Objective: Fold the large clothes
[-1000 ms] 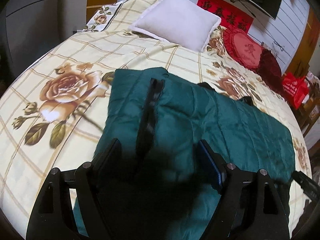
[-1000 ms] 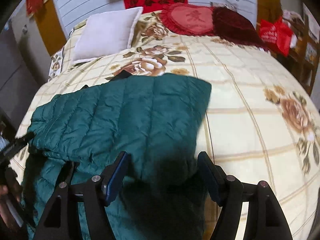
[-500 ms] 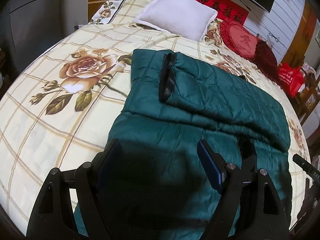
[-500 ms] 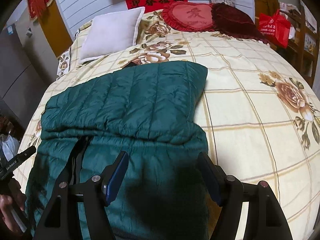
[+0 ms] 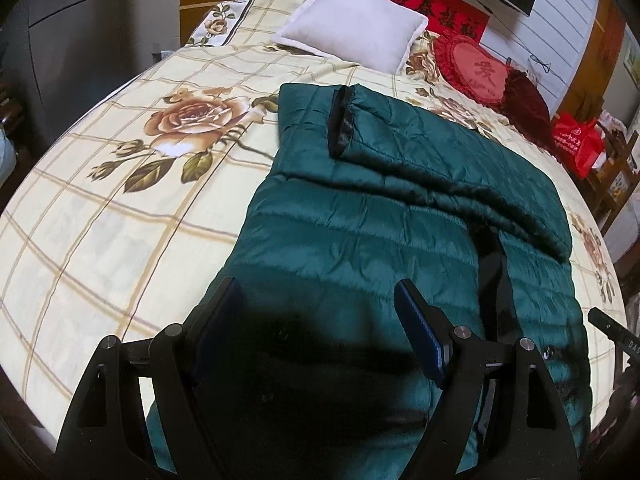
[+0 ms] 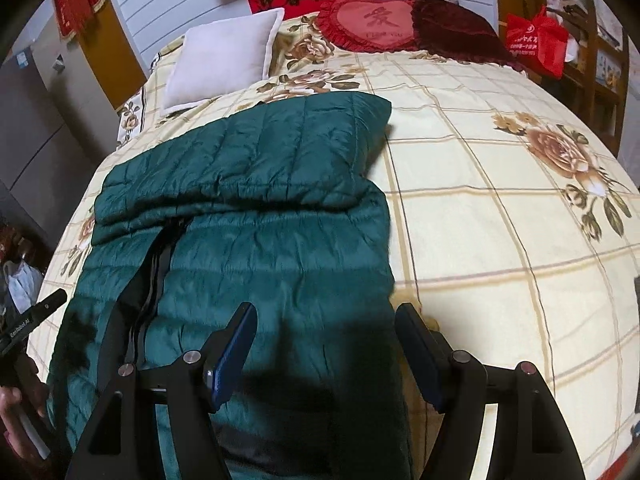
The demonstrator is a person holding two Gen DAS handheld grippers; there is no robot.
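Note:
A dark green quilted down coat (image 5: 360,240) lies on the floral bed; it also shows in the right wrist view (image 6: 260,240). Its far part is folded back across the body, with a black-lined cuff (image 5: 340,120) on top. The black zipper opening (image 6: 152,264) runs down the near part. My left gripper (image 5: 320,308) is open and empty above the coat's near left part. My right gripper (image 6: 326,332) is open and empty over the coat's near right edge.
The bed sheet (image 5: 120,200) is cream with rose prints. A white pillow (image 5: 352,32), a red heart cushion (image 6: 372,24) and a dark red cushion (image 6: 456,28) lie at the head. A red bag (image 6: 536,42) sits on wooden furniture at the right.
Both grippers have pulled back toward the near end of the bed. The folded-over far part of the coat now lies farther from them, and more of the near part shows.

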